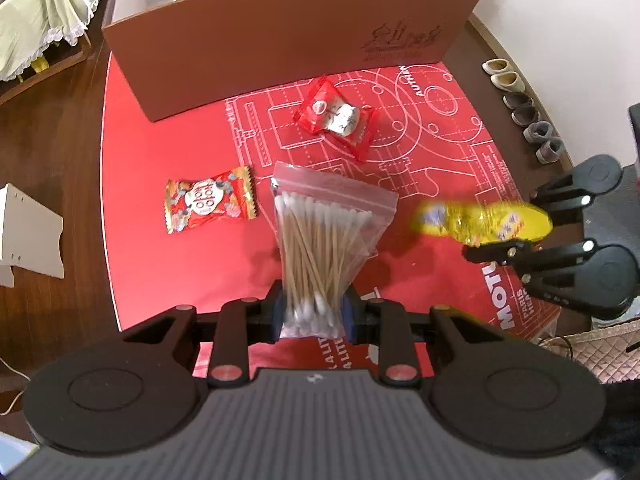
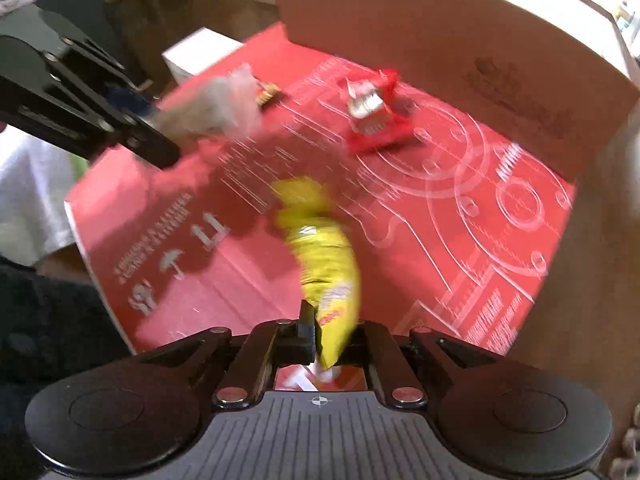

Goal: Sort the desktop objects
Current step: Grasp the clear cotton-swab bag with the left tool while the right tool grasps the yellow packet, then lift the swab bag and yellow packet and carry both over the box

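My left gripper (image 1: 313, 316) is shut on a clear zip bag of cotton swabs (image 1: 320, 236), held above the red mat (image 1: 168, 140). That bag (image 2: 224, 104) and the left gripper (image 2: 160, 148) show blurred at the upper left of the right wrist view. My right gripper (image 2: 326, 336) is shut on a yellow snack packet (image 2: 324, 256), also lifted; in the left wrist view the yellow packet (image 1: 484, 222) and the right gripper (image 1: 496, 248) are at the right. A red-and-silver candy packet (image 1: 336, 114) and an orange-red candy packet (image 1: 210, 202) lie on the mat.
A brown cardboard box (image 1: 288, 40) stands along the mat's far edge, its open top facing up. A white object (image 1: 28, 236) stands on the wooden floor to the left. Shoes (image 1: 520, 108) line the wall at the right. A quilted bag (image 1: 600, 344) sits near the mat's right corner.
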Motion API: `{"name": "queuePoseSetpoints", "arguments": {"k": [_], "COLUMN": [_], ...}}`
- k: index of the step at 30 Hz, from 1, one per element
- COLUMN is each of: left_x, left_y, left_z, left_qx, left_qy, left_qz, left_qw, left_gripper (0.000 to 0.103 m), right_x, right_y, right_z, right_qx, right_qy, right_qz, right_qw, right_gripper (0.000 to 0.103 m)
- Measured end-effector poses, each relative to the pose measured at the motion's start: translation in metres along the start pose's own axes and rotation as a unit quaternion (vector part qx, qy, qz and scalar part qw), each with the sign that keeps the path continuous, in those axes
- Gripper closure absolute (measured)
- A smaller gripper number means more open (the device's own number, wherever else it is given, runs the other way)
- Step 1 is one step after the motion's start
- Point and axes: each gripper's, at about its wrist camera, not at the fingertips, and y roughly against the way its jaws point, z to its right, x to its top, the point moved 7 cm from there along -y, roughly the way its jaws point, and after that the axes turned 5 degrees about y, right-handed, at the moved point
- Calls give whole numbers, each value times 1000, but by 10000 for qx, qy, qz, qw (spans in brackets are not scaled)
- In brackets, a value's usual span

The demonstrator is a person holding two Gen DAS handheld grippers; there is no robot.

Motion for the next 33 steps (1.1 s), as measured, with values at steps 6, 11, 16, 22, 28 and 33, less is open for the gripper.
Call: {"name": "queuePoseSetpoints", "arguments": {"k": [6,11,16,22,28,33], "left_x": [1,5,11,22,22,23], "left_y": [2,6,14,20,22,23], "left_z": [5,6,7,10,10,10], "left_qx": [-36,7,93,158,170,167], "left_qy": [-124,-188,-297,-409,-455,-473], "left_qz": [25,83,167,272,270,282], "left_qw": [9999,9998,9994,9987,9985,9983], "left_gripper": [79,79,79,79,79,79], "right_x": [-1,3,13,22,24,27], "right_y": [7,20,37,53,55,63], "right_z": [-3,-7,-7,-4,-4,0], "right_qx": [-86,-180,-199,-215,-259,-338], "right_qy": [-218,-507,-793,-1144,-1290,-1388], "right_qz": [231,427,633,823,896,1022], "right_qw": [9995,9976,9946,9898,9872,9845], "right_gripper": [100,101,102,102,102,103]}}
